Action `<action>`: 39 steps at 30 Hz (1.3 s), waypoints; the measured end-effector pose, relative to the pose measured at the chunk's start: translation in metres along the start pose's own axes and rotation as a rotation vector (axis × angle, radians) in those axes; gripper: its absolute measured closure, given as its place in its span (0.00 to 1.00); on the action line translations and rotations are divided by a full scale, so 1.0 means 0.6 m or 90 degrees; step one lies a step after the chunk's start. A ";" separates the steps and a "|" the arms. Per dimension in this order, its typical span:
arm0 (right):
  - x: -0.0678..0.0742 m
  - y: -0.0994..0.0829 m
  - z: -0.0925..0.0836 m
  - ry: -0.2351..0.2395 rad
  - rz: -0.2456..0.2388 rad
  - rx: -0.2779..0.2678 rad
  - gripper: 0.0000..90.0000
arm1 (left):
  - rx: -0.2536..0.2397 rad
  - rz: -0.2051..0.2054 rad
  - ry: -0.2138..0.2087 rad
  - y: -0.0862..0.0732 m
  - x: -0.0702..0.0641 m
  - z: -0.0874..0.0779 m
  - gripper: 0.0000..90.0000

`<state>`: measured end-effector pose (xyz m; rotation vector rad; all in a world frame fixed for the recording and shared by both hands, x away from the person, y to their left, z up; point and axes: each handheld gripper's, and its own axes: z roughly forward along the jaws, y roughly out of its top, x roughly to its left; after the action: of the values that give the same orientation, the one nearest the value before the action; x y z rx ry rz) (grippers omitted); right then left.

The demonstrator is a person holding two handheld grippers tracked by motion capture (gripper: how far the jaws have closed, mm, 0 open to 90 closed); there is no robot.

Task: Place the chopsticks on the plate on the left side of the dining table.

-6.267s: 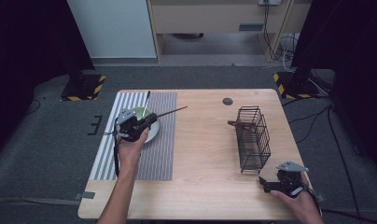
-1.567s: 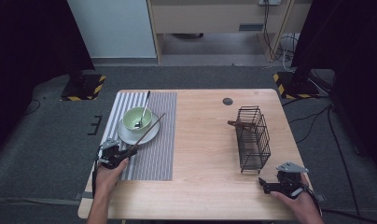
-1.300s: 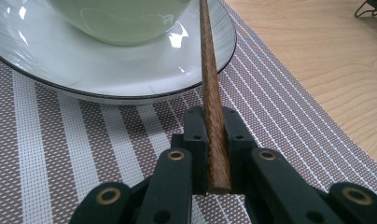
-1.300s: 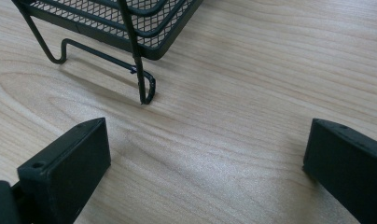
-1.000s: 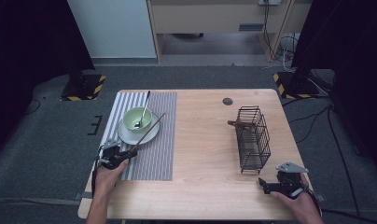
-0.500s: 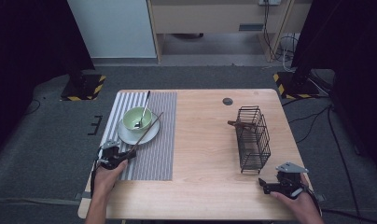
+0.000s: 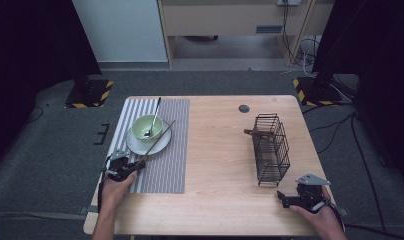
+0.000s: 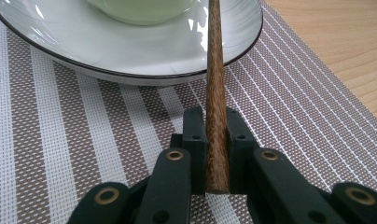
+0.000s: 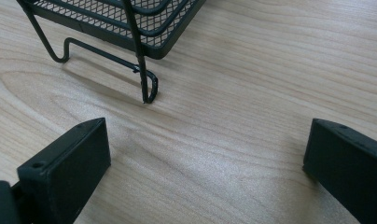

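Two tongs on the go here, one in each of my hands, so here's the layout from biggest to smallest. The wooden surface (image 7: pixel 215 150) carries everything. On its left half lies a grey and white striped placemat (image 7: pixel 165 150). Over on the right side stands a black wire basket (image 7: pixel 271 148), with something brown and wooden poking out of its far end, can't really tell what. On the far part of the placemat sits a white plate with a dark rim (image 7: pixel 135 146), and on that a pale green bowl (image 7: pixel 145 126) with a metal spoon (image 7: pixel 154 116) leaning in it, handle pointing away from me. My right tongs (image 7: pixel 282 199) sit low at the near right corner of the surface, just beside the near end of the basket, and they're spread wide apart with nothing but bare wood between them; in the right gripper view one wire foot of the basket is close ahead of them. My left tongs (image 7: pixel 132 165) are at the near left of the placemat, clamped tight on the thick end of a brown wooden chopstick (image 8: pixel 216 107). The chopstick runs diagonally away from me, over the plate's rim just beside the bowl, its thin tip ending past the plate above the placemat.
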<state>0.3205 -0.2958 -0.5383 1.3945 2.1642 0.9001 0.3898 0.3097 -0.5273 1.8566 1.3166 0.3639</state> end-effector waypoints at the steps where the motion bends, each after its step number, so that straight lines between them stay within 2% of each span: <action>1: 0.000 0.000 0.000 0.000 0.000 0.000 0.01 | 0.001 0.001 0.002 0.000 0.000 0.000 0.90; 19: 0.000 0.000 0.000 0.000 0.000 0.000 0.01 | 0.002 0.000 0.019 -0.001 0.001 0.001 0.87; 32: 0.000 0.000 0.000 0.000 0.000 0.000 0.01 | 0.000 0.005 0.025 0.000 -0.001 0.001 0.88; 35: 0.000 0.000 0.000 0.000 0.000 0.000 0.01 | 0.000 0.005 0.029 -0.001 -0.001 0.001 0.84; 39: 0.001 0.000 0.000 0.000 0.000 0.001 0.01 | -0.007 0.007 0.039 -0.004 -0.001 0.001 0.73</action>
<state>0.3202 -0.2956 -0.5383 1.3949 2.1653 0.8998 0.3884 0.3092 -0.5290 1.8576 1.3428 0.4367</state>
